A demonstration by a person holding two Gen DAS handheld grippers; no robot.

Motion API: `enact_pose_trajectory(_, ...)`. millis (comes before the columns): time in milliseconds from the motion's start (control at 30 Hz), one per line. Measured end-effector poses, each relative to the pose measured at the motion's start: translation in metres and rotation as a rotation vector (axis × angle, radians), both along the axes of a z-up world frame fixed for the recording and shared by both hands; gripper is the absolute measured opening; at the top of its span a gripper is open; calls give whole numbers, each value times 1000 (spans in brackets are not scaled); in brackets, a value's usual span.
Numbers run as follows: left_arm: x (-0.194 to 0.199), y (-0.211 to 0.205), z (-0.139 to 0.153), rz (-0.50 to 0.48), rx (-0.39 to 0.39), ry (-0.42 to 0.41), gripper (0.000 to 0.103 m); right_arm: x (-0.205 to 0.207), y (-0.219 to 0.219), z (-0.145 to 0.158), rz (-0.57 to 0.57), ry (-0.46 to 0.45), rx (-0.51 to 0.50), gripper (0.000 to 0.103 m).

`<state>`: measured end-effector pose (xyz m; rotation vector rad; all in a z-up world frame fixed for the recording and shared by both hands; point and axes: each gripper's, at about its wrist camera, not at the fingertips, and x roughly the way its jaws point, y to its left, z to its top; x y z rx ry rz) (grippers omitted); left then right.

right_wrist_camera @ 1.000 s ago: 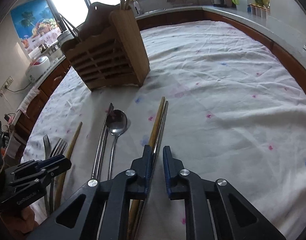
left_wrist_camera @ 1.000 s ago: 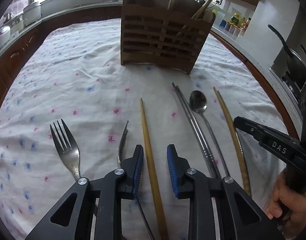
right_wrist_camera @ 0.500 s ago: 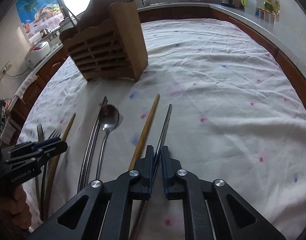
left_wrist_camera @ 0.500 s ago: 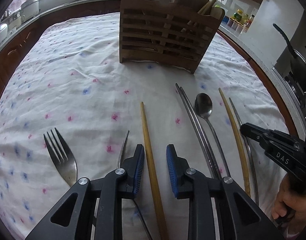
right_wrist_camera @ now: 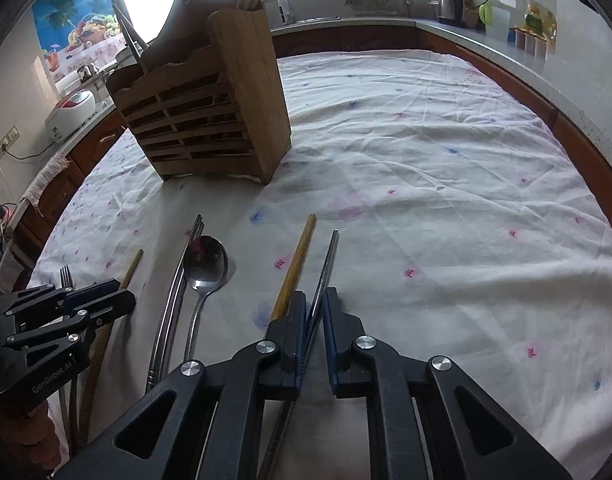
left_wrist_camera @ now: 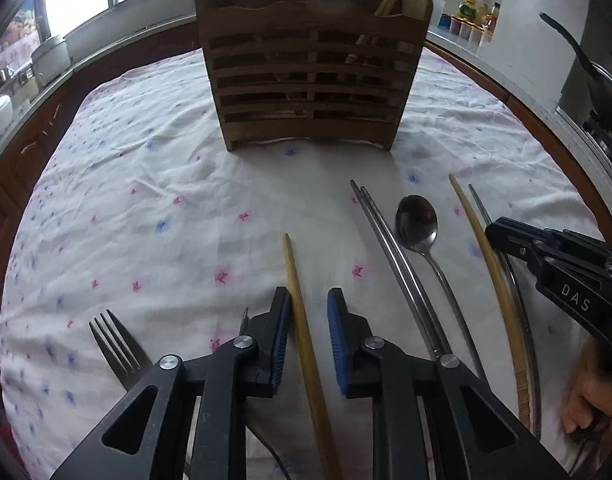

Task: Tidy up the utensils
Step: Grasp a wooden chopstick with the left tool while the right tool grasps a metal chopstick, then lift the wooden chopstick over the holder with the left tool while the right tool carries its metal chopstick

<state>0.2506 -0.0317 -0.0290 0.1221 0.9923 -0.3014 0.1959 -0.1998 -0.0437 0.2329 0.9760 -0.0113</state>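
Tablecloth [left_wrist_camera: 153, 184] holds fork [left_wrist_camera: 117, 348] beside left claw [left_wrist_camera: 308, 344].

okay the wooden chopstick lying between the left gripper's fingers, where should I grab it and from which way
Grip the wooden chopstick on its mid-shaft, coming straight down from above. It lies flat on the tablecloth, pointing toward the utensil holder, and the left gripper already straddles it, fingers on either long side.

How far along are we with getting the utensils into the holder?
Early. The wooden holder already has a few utensils standing in it. In hand: right gripper straddles the metal chopstick; left gripper is open around a wooden chopstick. Still on the cloth: spoon, metal chopstick pair, fork, second wooden chopstick.
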Motion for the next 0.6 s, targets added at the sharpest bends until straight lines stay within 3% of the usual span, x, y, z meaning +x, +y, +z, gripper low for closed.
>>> enact_pose_trajectory(100,-3,-4,1,-7,10,-8,6,1,0,0,-3,-1,-7,9)
enact_pose_trajectory(200,-4,-4,3,-2,7,-4,5,-1,-2,1,-10,-5,23,6)
enact_pose_trajectory(333,-5,5,8,9,-50,20,4,-9,-4,8,-8,-19,57,6)
enact_pose_trajectory(600,-28,25,43,6,-142,-39,4,-30,0,43,7,-97,82,5)
